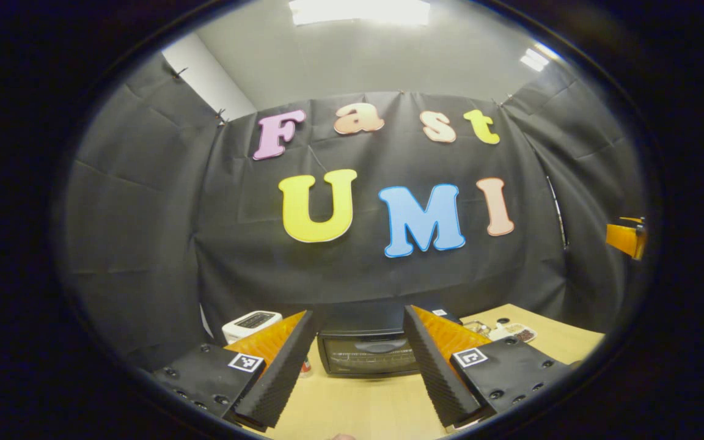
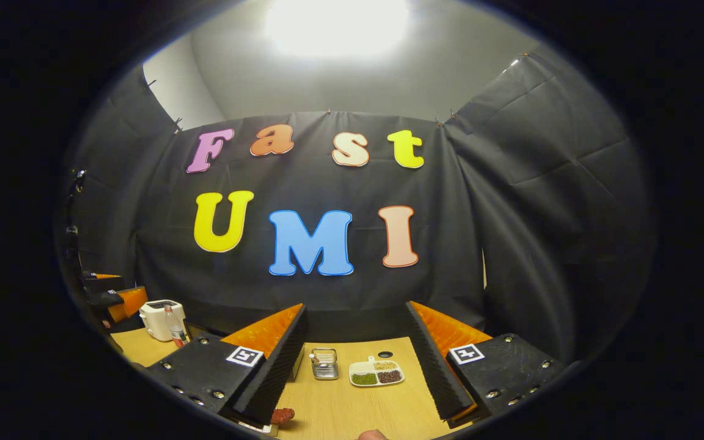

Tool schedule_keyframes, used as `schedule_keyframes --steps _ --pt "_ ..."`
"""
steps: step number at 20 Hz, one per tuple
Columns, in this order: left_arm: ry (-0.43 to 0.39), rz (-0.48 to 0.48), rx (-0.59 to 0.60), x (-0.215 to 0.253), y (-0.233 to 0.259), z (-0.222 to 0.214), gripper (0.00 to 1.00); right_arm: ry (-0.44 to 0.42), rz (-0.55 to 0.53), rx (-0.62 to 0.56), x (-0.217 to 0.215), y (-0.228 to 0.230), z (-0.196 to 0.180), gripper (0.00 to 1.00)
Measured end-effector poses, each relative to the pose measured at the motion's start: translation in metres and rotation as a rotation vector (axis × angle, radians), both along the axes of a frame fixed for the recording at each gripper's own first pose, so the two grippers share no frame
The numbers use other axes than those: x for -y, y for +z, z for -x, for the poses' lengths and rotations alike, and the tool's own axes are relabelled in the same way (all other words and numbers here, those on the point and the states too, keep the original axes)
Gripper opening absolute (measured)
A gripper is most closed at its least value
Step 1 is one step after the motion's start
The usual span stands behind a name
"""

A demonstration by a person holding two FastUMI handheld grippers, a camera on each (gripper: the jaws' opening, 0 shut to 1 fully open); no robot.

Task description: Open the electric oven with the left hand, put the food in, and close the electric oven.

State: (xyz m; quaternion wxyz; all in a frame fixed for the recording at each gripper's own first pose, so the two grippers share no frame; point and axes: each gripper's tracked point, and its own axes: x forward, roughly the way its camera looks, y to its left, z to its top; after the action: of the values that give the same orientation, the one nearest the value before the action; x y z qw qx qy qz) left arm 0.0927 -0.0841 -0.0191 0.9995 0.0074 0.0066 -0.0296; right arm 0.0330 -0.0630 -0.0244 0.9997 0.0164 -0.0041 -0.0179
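Observation:
In the left gripper view the black electric oven (image 1: 367, 355) stands on the wooden table (image 1: 352, 409) straight ahead, door shut, framed between my fingers. My left gripper (image 1: 359, 315) is open, short of the oven and holding nothing. In the right gripper view my right gripper (image 2: 357, 308) is also open and holds nothing. A reddish-brown piece of food (image 2: 282, 415) lies on the table (image 2: 358, 403) near its left finger, partly hidden by it. A dark corner of the oven (image 2: 196, 330) peeks out at the left. The left gripper (image 2: 113, 299) shows far left.
A white appliance (image 1: 251, 324) stands left of the oven, with a small bottle (image 2: 175, 330) beside it. A small metal rack (image 2: 324, 363), a white divided plate of beans (image 2: 376, 371) and a small black disc (image 2: 385, 354) sit ahead of the right gripper. Black cloth walls close in behind.

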Motion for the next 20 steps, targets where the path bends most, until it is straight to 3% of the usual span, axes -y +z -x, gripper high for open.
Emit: schedule_keyframes --steps 7,8,10,11,12,20 --pt "-0.046 0.036 -0.054 0.004 -0.043 -0.077 0.97 -0.062 0.008 -0.018 -0.007 -0.005 -0.021 0.95" --pt "-0.056 0.037 -0.068 0.006 -0.05 -0.088 1.0 -0.073 0.02 -0.027 -0.007 -0.007 -0.023 0.95" --pt "-0.073 0.046 -0.096 0.012 -0.066 -0.109 0.9 -0.09 0.035 -0.041 -0.006 -0.01 -0.026 0.95" --pt "-0.082 0.049 -0.109 0.016 -0.073 -0.118 0.9 -0.101 0.042 -0.045 -0.005 -0.009 -0.028 0.95" --pt "-0.09 0.05 -0.12 0.018 -0.082 -0.127 1.0 -0.115 0.052 -0.051 -0.003 -0.01 -0.03 0.95" --pt "-0.128 0.034 -0.181 0.038 -0.135 -0.188 0.93 -0.188 0.11 -0.096 0.005 -0.013 -0.036 0.95"
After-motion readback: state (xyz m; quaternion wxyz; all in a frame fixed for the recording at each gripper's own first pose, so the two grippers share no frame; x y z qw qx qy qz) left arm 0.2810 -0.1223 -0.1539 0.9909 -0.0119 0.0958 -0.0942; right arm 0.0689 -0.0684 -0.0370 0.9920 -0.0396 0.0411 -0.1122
